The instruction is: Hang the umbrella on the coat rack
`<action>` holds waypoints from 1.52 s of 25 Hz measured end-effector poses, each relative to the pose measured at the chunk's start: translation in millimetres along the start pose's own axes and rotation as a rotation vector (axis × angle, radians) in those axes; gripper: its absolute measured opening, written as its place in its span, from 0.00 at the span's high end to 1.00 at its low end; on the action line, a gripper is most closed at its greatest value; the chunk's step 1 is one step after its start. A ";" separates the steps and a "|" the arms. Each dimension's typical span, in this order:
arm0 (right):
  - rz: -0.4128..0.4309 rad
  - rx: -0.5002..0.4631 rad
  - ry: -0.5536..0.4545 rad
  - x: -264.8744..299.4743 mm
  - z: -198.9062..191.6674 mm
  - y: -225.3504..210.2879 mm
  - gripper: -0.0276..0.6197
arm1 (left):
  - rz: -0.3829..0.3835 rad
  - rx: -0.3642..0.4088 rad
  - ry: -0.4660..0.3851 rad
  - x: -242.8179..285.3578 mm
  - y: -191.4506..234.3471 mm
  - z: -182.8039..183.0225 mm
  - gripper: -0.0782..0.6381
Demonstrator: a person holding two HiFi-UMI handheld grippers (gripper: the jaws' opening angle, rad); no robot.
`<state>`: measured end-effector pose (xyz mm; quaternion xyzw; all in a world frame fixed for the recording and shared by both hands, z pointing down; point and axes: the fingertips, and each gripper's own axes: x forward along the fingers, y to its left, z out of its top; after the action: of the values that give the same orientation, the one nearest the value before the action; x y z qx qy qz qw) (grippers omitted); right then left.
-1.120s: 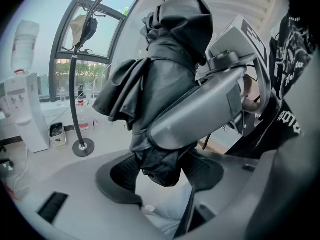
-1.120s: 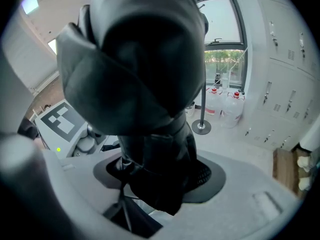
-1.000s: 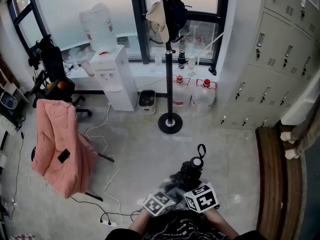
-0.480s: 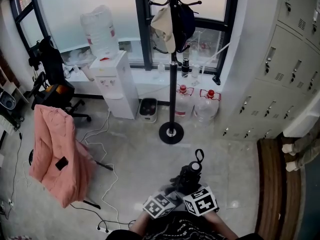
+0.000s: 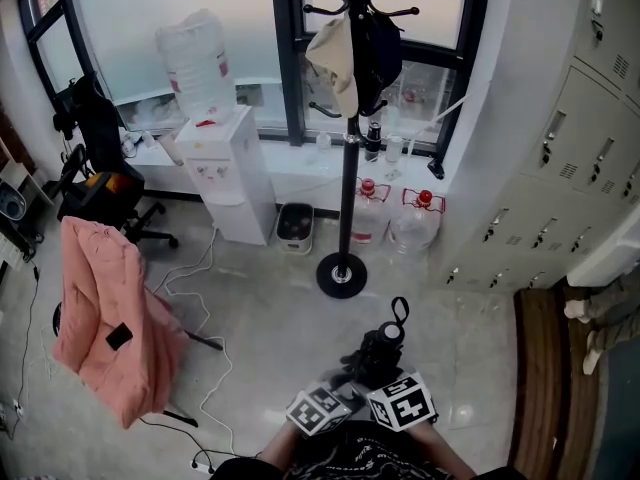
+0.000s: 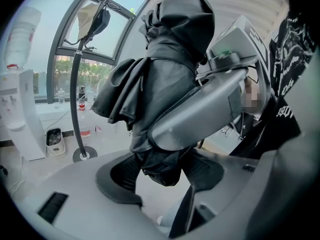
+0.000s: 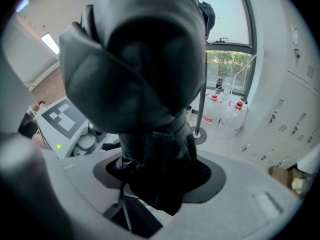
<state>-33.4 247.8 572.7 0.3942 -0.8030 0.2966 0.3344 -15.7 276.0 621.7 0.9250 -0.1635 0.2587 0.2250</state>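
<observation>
umbrella [image 5: 385,340] clamped in left gripper [image 6: 160,170] and right gripper [image 7: 159,176]

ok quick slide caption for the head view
Left gripper and right gripper hold a folded black umbrella, facing the coat rack by the window.

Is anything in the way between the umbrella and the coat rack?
Nothing visible: bare floor runs from the umbrella to the coat rack. A cap hangs on one upper hook.

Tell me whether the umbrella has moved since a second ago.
Yes. The umbrella has come nearer the coat rack; the stretch of floor up to the rack's base is shorter in the head view.
</observation>
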 end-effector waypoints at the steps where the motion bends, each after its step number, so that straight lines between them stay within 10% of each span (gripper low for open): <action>1: -0.001 0.001 0.000 1.8 2.9 -1.0 0.53 | -0.002 0.000 0.000 -0.2 3.2 1.5 0.53; 38: 0.017 0.040 -0.001 42.8 53.5 -27.7 0.52 | -0.012 0.012 0.041 1.5 67.3 30.9 0.53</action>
<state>-46.4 175.4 579.5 0.3942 -0.8002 0.3154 0.3236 -30.2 203.4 621.2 0.9218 -0.1519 0.2771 0.2243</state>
